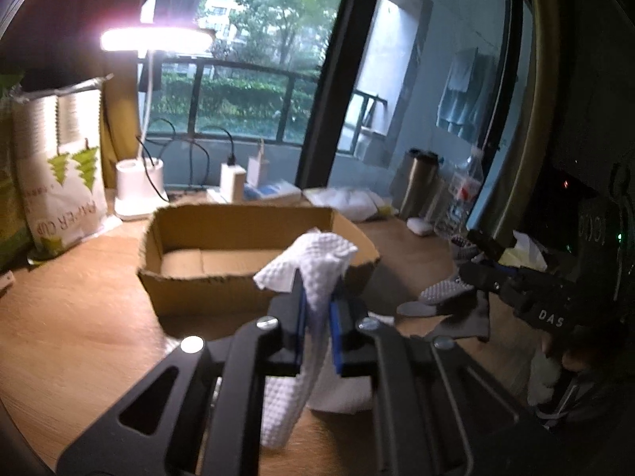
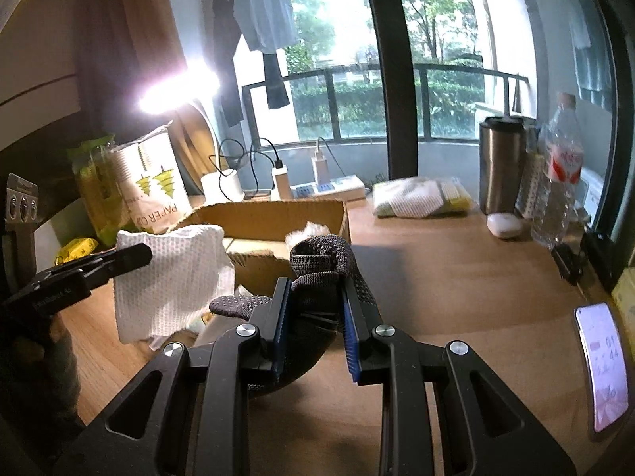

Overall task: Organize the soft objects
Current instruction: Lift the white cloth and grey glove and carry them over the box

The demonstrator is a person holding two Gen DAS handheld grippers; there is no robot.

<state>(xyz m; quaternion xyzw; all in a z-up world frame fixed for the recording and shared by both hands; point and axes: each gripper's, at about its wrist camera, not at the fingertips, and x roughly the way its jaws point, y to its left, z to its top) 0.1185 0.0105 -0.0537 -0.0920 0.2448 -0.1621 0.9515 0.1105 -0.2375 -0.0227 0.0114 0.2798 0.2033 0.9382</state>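
- The left gripper (image 1: pixel 317 297) is pinching a white waffle-textured cloth (image 1: pixel 313 265) between its blue pads; the cloth bunches above the fingertips and hangs down below them, held just in front of the near wall of the cardboard box (image 1: pixel 198 289).
- In the right wrist view the same white cloth (image 2: pixel 170 281) hangs as a broad sheet beside the box's (image 2: pixel 254 218) near left corner, with one black fingertip (image 2: pixel 131 258) of the left gripper lying across its top edge.
- The right gripper (image 2: pixel 317 301) is clamped on a dark grey knit glove (image 2: pixel 321 265) with small grip dots; the glove is bunched above the pads, and one finger (image 2: pixel 238 303) sticks out to the left, toward the white cloth.
- From the left wrist view the right gripper's (image 1: pixel 482 254) body reads "DAS" — its closure cannot be judged from there; grey dotted fabric (image 1: pixel 444 293) hangs beneath it, to the right of the box.
- The box stands open on the wooden desk (image 2: pixel 456 297); something pale and crumpled (image 2: pixel 307 232) shows over its rim.
- Left of the box stands a paper-cup sleeve (image 2: pixel 154 182) printed "PAPER CUP" — the lettering reads upside down.
- Well to the right of the box: a steel tumbler (image 2: pixel 502 170), a plastic bottle (image 2: pixel 559 182) with a red label whose text is unreadable, and a phone (image 2: pixel 605 365) whose lit screen shows digits like "01" and "44".
- Behind the box sits a power strip (image 2: pixel 329 190) with chargers plugged in.
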